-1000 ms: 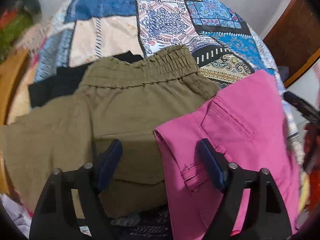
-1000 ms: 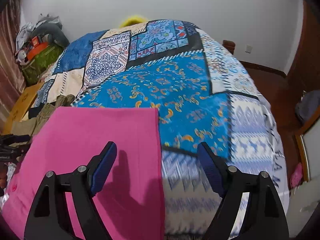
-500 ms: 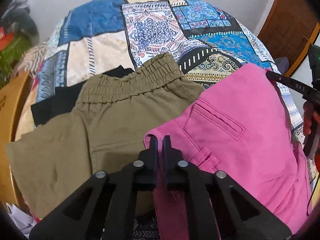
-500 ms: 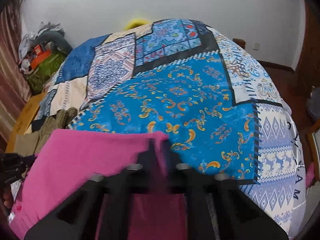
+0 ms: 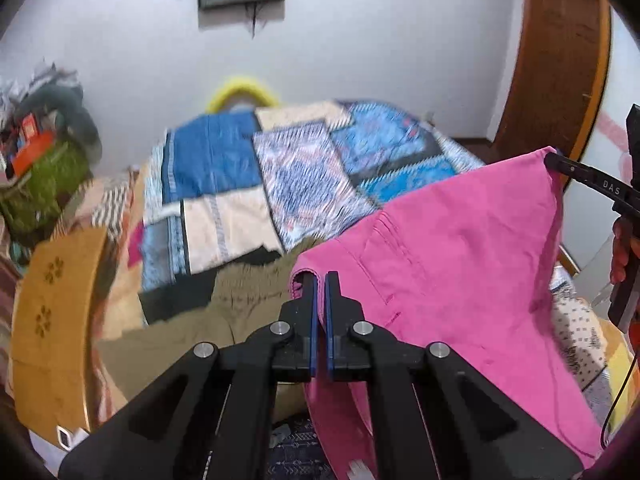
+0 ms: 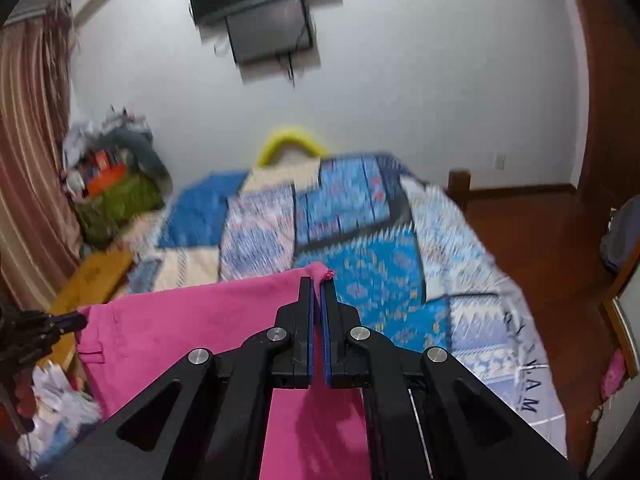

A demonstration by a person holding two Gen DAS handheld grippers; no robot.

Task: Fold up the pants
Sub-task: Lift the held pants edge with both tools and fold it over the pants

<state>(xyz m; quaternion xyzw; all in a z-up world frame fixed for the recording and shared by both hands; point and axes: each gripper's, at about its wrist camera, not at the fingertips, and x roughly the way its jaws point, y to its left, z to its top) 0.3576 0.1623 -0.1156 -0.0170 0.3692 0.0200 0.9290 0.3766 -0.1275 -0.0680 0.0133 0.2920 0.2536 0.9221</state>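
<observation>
The pink pants point(image 5: 460, 264) hang in the air, stretched between my two grippers above the bed. My left gripper point(image 5: 319, 280) is shut on one top corner of the pink pants, by the waistband. My right gripper point(image 6: 316, 286) is shut on the other top corner of the pink pants point(image 6: 192, 320). The right gripper also shows at the right edge of the left wrist view point(image 5: 560, 166), and the left gripper shows at the left edge of the right wrist view point(image 6: 76, 320). The lower part of the pants hangs down out of view.
Olive green pants point(image 5: 224, 320) and a black garment point(image 5: 180, 296) lie on the patchwork bedspread point(image 5: 224, 184). A wooden bedside surface point(image 5: 56, 320) is on the left. A pile of bags point(image 6: 116, 184) stands by the wall, with a wall TV point(image 6: 264, 12) above.
Both grippers, open a second ago, have shut on the pink pants' corners and lifted them off the bed. The views now tilt up toward the far wall.
</observation>
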